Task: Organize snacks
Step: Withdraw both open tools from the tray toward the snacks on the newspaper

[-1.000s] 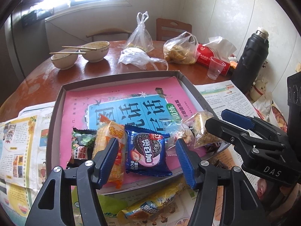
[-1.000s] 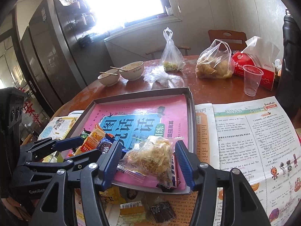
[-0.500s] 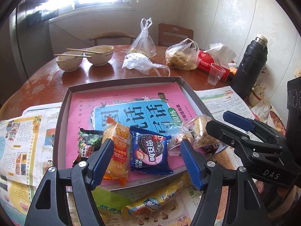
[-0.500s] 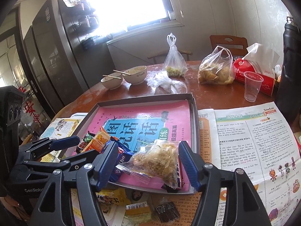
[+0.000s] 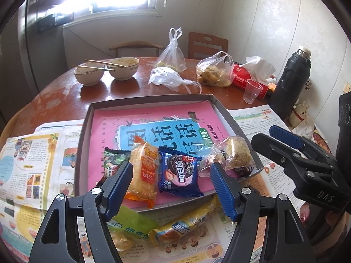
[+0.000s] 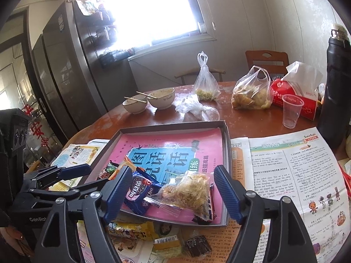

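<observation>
Blue-padded tongs, left (image 5: 171,188) and right (image 6: 173,194), are both apart over our tray (image 5: 84,131); right has just been opening. Snacks (image 5: 178,172) lie in the tray's near end, seemingly untouched.

Blue cookie packet (image 5: 180,176) and orange snack packet (image 5: 143,171) lie, seemingly untouched, in the tray (image 5: 86,135).

Far half of tray (image 5: 151,100): pink book cover (image 5: 153,118) bare, free to enter from above. Near half crowded edge to edge with snack packets (image 5: 178,173). More packets (image 5: 182,230) block the counter just before the tray. Right: open newspaper (image 6: 291,166) flat, passable; flask (image 6: 333,87) and plastic cup (image 6: 291,111) stand behind.
</observation>
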